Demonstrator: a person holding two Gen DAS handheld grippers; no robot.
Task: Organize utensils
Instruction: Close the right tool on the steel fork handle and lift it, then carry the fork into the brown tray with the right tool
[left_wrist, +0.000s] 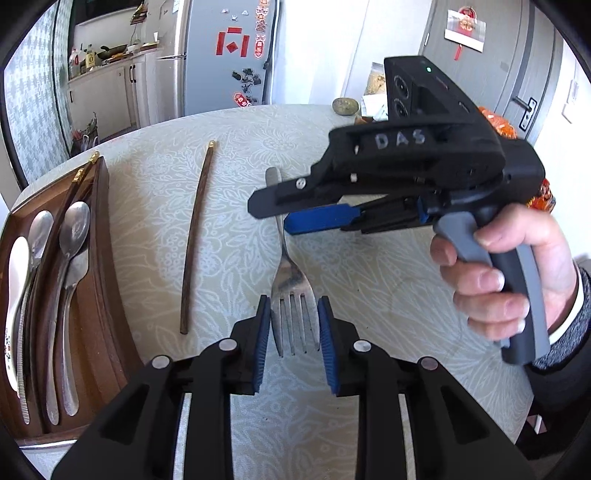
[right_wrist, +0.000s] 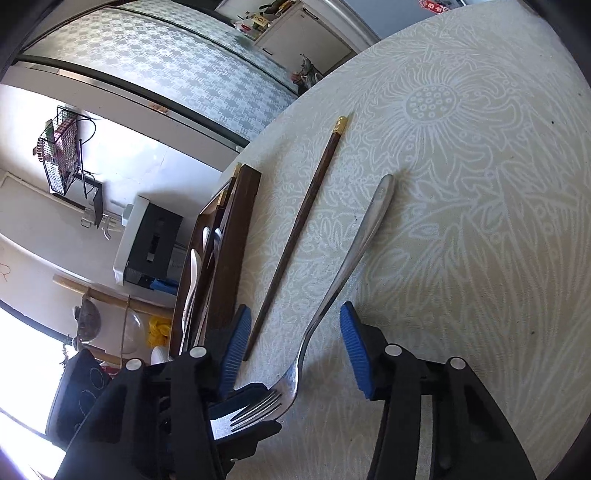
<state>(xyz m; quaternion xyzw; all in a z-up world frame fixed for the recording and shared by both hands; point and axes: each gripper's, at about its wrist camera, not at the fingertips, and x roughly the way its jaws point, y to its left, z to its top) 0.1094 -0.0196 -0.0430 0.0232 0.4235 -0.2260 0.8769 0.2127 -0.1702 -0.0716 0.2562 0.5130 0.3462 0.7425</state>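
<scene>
left wrist view shows the left gripper low at 6 o'clock, its blue pads bracketing the tines of the fork, seemingly touching both edges, so it looks clamped on the fork's head, probably to steady or lift it. the fork lies on the table, handle pointing to 12 o'clock. the right gripper reaches in from 3 o'clock, held by the right hand, hovering over the fork's neck; in the right wrist view its pads stand wide apart either side of the neck, holding nothing, likely lining up to take it. a lone chopstick lies at 10 o'clock of the fork, between it and the wooden tray at 9 o'clock, where spoons and other chopsticks already rest in rows. a pale floral cloth covers the round table; a fridge with red stickers stands at 12 o'clock, a grey door at 1 o'clock.
</scene>
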